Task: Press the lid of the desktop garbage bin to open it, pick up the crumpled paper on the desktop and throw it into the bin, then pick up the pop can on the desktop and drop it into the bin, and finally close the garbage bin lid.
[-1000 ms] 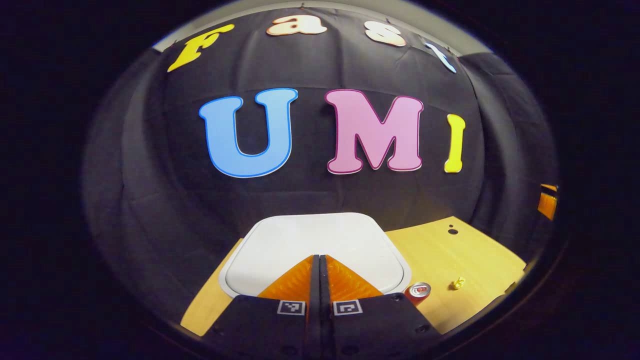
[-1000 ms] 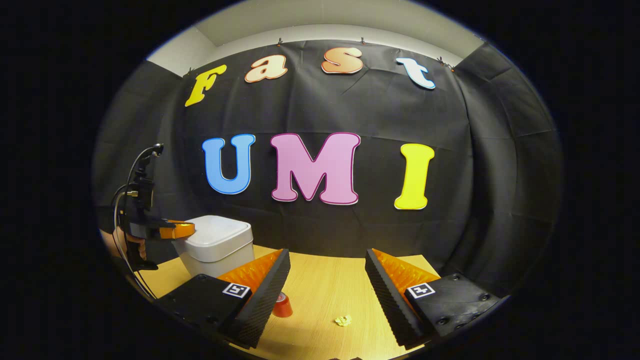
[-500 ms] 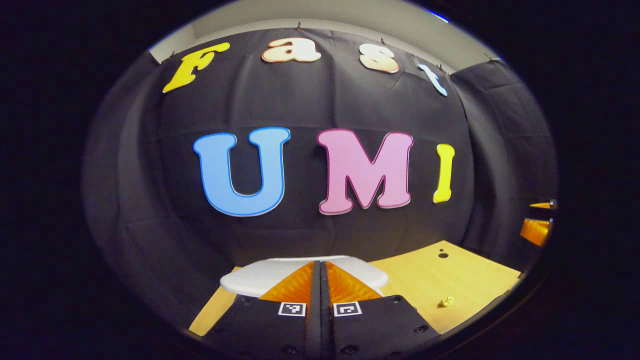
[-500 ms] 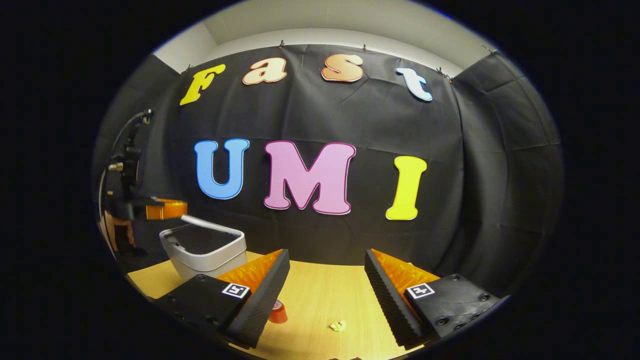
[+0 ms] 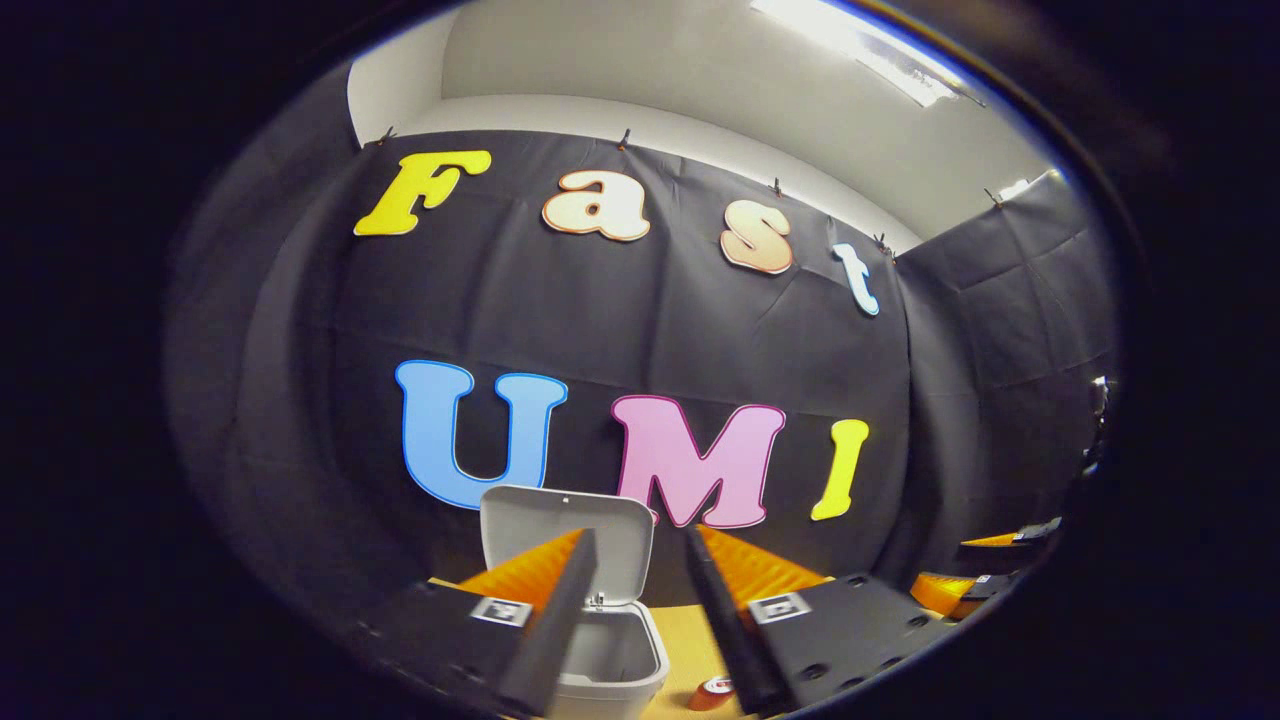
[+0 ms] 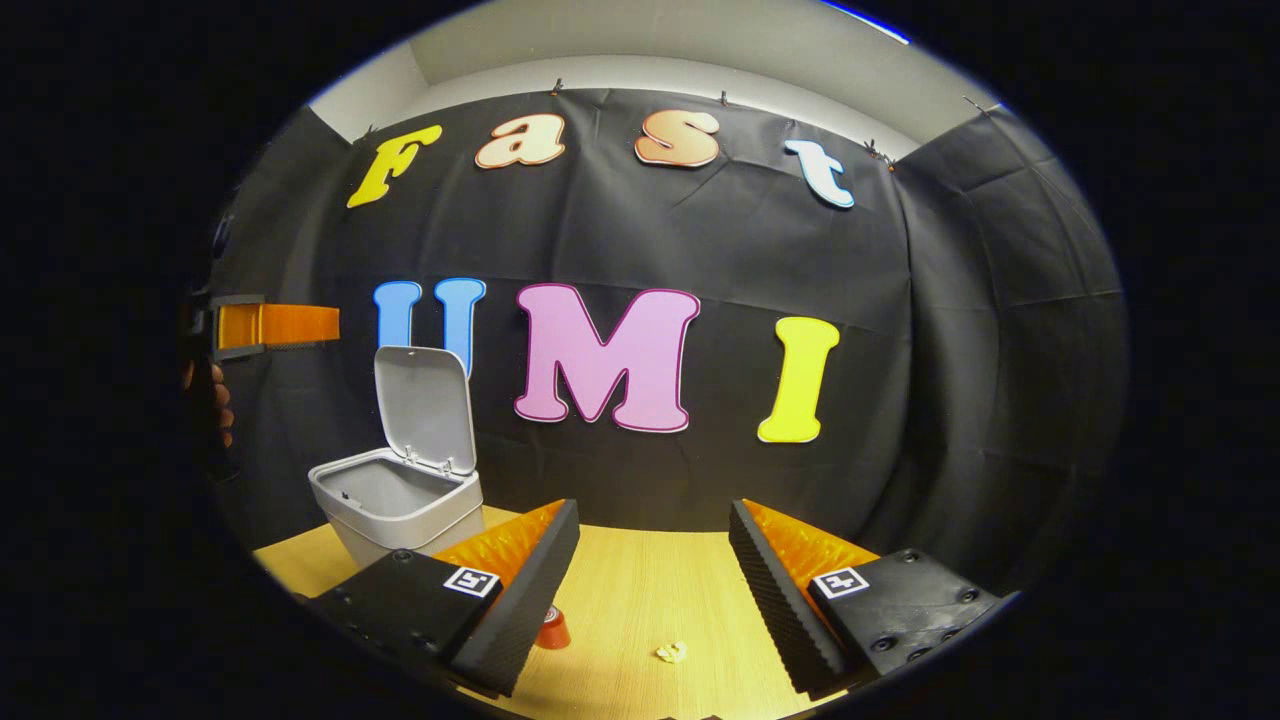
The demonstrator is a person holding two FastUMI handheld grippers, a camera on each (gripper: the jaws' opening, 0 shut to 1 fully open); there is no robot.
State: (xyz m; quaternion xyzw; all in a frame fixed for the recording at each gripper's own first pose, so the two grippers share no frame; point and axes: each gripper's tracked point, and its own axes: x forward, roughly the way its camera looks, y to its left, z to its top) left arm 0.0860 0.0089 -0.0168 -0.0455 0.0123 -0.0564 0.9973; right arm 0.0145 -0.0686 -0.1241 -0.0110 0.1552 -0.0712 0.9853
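The bin lid [image 6: 424, 408] has sprung upright below the lifted left gripper [image 5: 635, 590], now spread, so the spread right gripper [image 6: 655, 570] can take the crumpled paper [image 6: 671, 652] just ahead.

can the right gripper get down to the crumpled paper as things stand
Probably yes. In the right gripper view the right gripper is open, and the crumpled paper lies alone on the bare wooden desktop just ahead between its fingers. The pop can sits off to one side, apart from the paper.
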